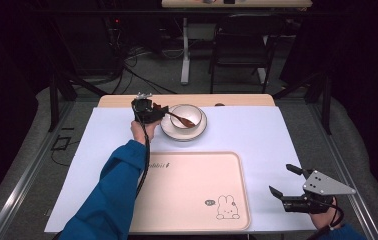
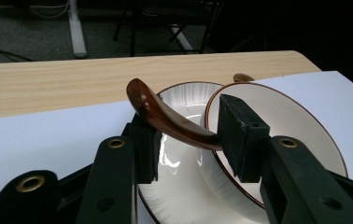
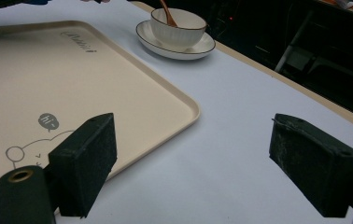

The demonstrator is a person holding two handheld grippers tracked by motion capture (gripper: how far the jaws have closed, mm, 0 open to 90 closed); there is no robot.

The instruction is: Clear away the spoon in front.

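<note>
A white bowl (image 1: 186, 114) stands on a dark-rimmed saucer (image 1: 168, 132) at the far middle of the table, with a brown spoon (image 1: 182, 119) resting in it. My left gripper (image 1: 163, 110) is at the bowl's left side, open. In the left gripper view its jaws stand apart around the spoon handle (image 2: 165, 116), which crosses the gap slantwise above the saucer (image 2: 174, 186) and beside the bowl (image 2: 286, 116). My right gripper (image 1: 280, 179) hovers open and empty over the white mat, right of the beige tray (image 1: 192, 190). From the right gripper view (image 3: 193, 140) the bowl (image 3: 179, 25) is far off.
The beige tray (image 3: 72, 70) with a rabbit drawing lies bare at the near middle. A white mat (image 1: 257, 135) covers the wooden table. A blue sleeve (image 1: 112, 195) reaches across the tray's left edge. Chairs and cables stand beyond the table.
</note>
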